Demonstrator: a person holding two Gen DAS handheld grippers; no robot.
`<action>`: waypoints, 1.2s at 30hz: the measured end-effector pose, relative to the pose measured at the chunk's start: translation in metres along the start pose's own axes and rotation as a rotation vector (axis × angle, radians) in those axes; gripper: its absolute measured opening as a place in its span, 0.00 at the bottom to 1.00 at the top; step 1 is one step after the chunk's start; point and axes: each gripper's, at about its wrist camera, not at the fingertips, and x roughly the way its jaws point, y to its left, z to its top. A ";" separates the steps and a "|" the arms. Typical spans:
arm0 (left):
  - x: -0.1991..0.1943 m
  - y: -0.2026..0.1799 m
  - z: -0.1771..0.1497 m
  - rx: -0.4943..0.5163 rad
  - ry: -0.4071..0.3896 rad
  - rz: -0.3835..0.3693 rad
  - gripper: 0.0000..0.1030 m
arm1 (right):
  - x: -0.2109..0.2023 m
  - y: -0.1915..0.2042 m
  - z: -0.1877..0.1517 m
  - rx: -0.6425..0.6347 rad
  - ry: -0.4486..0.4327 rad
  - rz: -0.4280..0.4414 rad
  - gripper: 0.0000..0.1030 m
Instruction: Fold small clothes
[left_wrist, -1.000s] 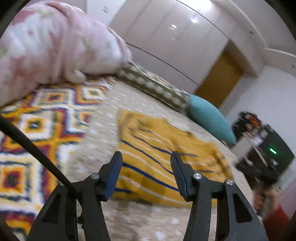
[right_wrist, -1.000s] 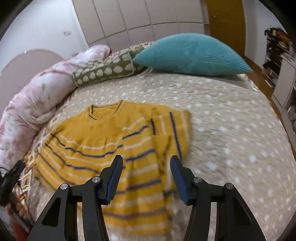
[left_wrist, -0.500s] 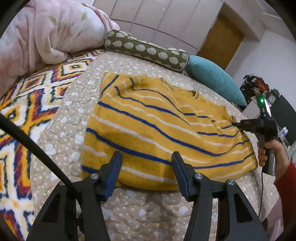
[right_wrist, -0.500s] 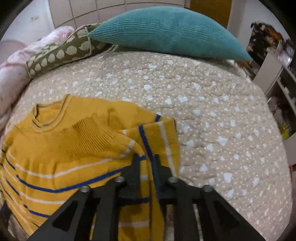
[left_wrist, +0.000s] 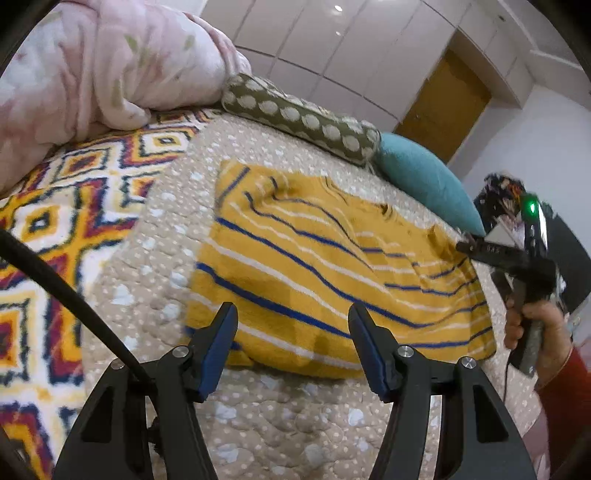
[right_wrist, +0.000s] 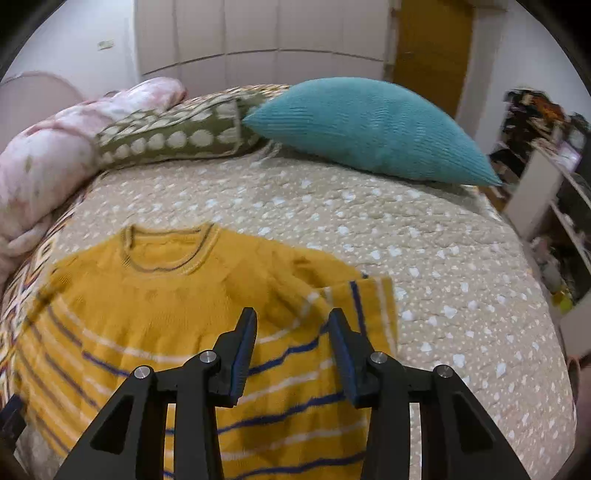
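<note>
A small yellow sweater (left_wrist: 314, 266) with blue and white stripes lies flat on the beige dotted bedspread (left_wrist: 266, 424). My left gripper (left_wrist: 290, 317) is open and empty, just above the sweater's hem edge. In the right wrist view the sweater (right_wrist: 140, 306) lies with its collar facing the pillows and its right sleeve (right_wrist: 369, 306) folded in over the body. My right gripper (right_wrist: 291, 325) is open and empty, above that folded sleeve. The right gripper also shows in the left wrist view (left_wrist: 465, 245) at the sweater's far side, held by a hand.
A teal pillow (right_wrist: 373, 129), an olive dotted bolster (right_wrist: 177, 136) and a pink bundled blanket (left_wrist: 92, 74) lie along the head of the bed. A patterned rug-like blanket (left_wrist: 55, 221) covers the left side. Shelves with clutter (right_wrist: 546, 155) stand to the right.
My right gripper was shut on the sleeve half a second ago; now it is open and has lifted away. My left gripper stayed open near the hem.
</note>
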 end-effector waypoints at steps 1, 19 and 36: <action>-0.006 0.006 0.003 -0.024 -0.021 0.006 0.63 | -0.004 0.002 0.000 0.015 -0.014 0.011 0.42; -0.018 0.053 0.013 -0.193 -0.033 0.056 0.66 | 0.021 0.001 0.003 0.062 0.058 0.184 0.42; -0.014 0.058 0.014 -0.194 -0.014 0.080 0.66 | 0.012 0.176 0.002 -0.225 0.090 0.455 0.39</action>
